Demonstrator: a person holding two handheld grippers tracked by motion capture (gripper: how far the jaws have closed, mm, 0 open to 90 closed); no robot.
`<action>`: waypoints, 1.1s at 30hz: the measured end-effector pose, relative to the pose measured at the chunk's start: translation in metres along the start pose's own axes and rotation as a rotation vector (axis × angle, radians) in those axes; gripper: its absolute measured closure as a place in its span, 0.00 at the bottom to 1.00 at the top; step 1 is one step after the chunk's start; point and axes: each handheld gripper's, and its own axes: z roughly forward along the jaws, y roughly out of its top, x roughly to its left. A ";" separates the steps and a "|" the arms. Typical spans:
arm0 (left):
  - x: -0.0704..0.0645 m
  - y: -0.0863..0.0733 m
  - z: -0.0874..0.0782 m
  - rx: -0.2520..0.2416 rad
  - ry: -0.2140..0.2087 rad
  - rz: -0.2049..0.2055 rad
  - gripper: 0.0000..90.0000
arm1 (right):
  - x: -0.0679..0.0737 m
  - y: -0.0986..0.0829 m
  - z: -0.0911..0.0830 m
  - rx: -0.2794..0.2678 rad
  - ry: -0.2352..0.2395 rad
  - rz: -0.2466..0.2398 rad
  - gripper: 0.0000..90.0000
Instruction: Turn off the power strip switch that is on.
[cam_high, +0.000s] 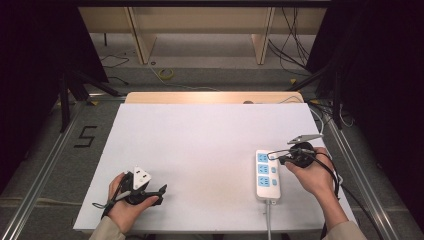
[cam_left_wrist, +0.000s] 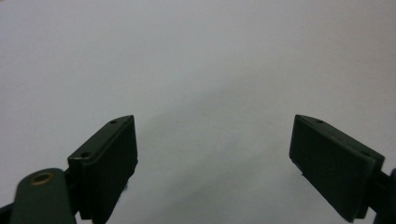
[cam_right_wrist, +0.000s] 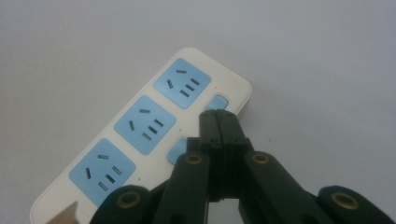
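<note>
White counter (cam_high: 200, 150), broad and bare across the middle. Near its right front edge, a white power strip (cam_high: 267, 175) lying flat, long axis running front to back, cord leaving the near end: three pale-blue socket faces in a row, each paired with a small blue switch along the right side. Right gripper (cam_right_wrist: 217, 122) hovering over those switches, jaws pressed together with nothing between. Left gripper (cam_left_wrist: 212, 144) low over the counter at front left, jaws spread wide, holding nothing.

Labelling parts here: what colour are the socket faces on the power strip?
Light blue, set in the white power strip; the right gripper view shows it best.
</note>
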 end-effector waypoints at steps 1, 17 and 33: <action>0.000 0.000 0.000 -0.001 0.001 -0.001 0.17 | 0.000 0.000 0.000 0.000 0.001 -0.001 1.00; 0.000 0.000 0.000 -0.002 0.002 -0.002 0.17 | -0.001 0.009 0.002 0.027 -0.004 -0.010 1.00; 0.000 0.000 0.000 -0.001 0.001 0.002 0.17 | -0.003 0.017 0.006 0.054 -0.009 -0.018 1.00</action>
